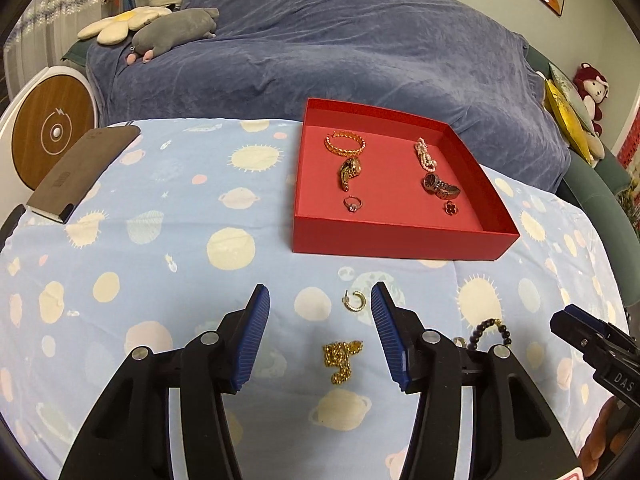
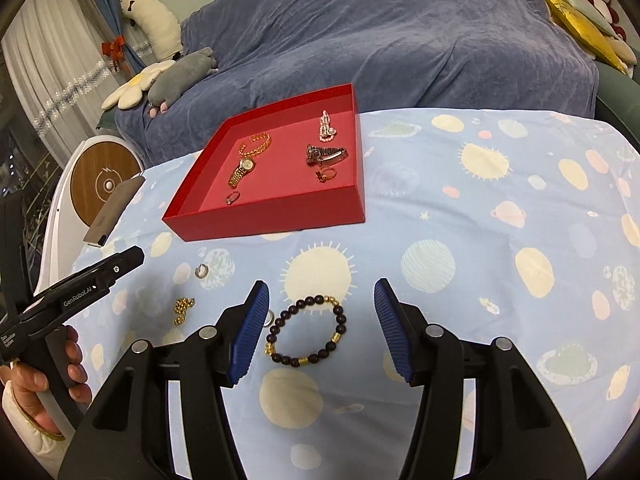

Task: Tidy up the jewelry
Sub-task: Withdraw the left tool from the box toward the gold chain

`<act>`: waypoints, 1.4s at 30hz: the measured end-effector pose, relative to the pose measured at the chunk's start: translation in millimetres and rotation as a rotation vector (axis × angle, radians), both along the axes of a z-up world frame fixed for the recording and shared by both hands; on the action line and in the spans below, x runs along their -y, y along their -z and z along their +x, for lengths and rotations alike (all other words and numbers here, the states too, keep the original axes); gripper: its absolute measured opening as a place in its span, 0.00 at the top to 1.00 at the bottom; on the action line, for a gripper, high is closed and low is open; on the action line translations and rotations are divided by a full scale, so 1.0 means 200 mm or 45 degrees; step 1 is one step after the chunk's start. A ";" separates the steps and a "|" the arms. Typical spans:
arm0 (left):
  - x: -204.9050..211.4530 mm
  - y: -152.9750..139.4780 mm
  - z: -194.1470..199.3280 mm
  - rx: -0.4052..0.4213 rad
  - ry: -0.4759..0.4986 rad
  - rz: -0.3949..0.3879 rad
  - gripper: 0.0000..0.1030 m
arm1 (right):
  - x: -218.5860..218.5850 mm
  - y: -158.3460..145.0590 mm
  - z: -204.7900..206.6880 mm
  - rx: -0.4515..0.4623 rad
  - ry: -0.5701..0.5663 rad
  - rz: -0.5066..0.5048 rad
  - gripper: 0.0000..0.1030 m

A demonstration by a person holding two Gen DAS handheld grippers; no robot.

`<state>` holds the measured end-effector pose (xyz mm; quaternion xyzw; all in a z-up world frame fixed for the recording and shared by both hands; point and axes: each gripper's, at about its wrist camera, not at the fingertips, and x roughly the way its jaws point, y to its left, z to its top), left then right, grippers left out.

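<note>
The left gripper (image 1: 320, 332) stands half open and grips nothing; a gold chain (image 1: 341, 360) lies on the cloth between its fingers, a hoop earring (image 1: 354, 301) just ahead. The right gripper (image 2: 320, 330), also half open and empty, frames a dark bead bracelet (image 2: 308, 330) lying flat. Farther ahead, the red tray (image 1: 400, 240) holds a gold bangle (image 1: 345, 142), two watches, rings and a pearl strand (image 1: 425, 155).

Probably home: sofa (image 1: 340, 40), plush toys (image 1: 176, 34).

Open right gripper (image 2: 320, 322) hangs over the beaded bracelet (image 2: 307, 330), nearer than the red tray (image 2: 276, 216).
</note>
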<state>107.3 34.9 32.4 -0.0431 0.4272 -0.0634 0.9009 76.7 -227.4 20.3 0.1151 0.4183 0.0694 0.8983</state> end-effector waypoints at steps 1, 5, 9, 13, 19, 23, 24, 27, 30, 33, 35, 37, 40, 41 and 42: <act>0.00 0.01 -0.01 -0.005 0.001 0.000 0.50 | 0.00 0.01 -0.02 -0.005 0.000 -0.001 0.49; -0.01 0.04 -0.04 -0.019 0.001 0.023 0.46 | -0.02 0.06 -0.05 -0.040 -0.026 -0.010 0.49; -0.02 0.08 -0.05 -0.029 -0.004 0.056 0.42 | -0.03 0.08 -0.06 -0.049 -0.042 -0.033 0.49; -0.02 0.11 -0.06 -0.047 0.018 0.062 0.42 | -0.03 0.10 -0.07 -0.058 -0.052 -0.044 0.49; 0.01 0.14 -0.08 -0.064 0.080 0.083 0.42 | -0.05 0.16 -0.07 -0.083 -0.073 -0.097 0.49; 0.02 0.19 -0.08 -0.106 0.097 0.062 0.42 | -0.05 0.21 -0.05 -0.105 -0.073 -0.117 0.49; 0.02 0.20 -0.08 -0.117 0.101 0.056 0.42 | -0.06 0.22 -0.05 -0.108 -0.073 -0.119 0.49; 0.04 0.22 -0.09 -0.132 0.117 0.057 0.42 | -0.06 0.23 -0.03 -0.111 -0.072 -0.116 0.49; 0.06 0.24 -0.09 -0.128 0.129 0.075 0.42 | -0.07 0.23 -0.02 -0.112 -0.073 -0.113 0.49; 0.07 0.26 -0.08 -0.121 0.129 0.091 0.42 | -0.08 0.23 -0.01 -0.115 -0.075 -0.110 0.49; 0.09 0.27 -0.07 -0.116 0.129 0.102 0.42 | -0.08 0.23 -0.01 -0.116 -0.077 -0.109 0.49; 0.10 0.28 -0.06 -0.110 0.131 0.120 0.42 | -0.09 0.23 0.00 -0.118 -0.078 -0.108 0.49; 0.12 0.30 -0.05 -0.106 0.130 0.138 0.47 | -0.09 0.23 0.00 -0.118 -0.078 -0.105 0.49; 0.13 0.31 -0.04 -0.106 0.133 0.141 0.49 | -0.09 0.23 0.00 -0.117 -0.077 -0.105 0.49; 0.13 0.31 -0.04 -0.092 0.132 0.158 0.51 | -0.09 0.23 0.00 -0.118 -0.078 -0.103 0.49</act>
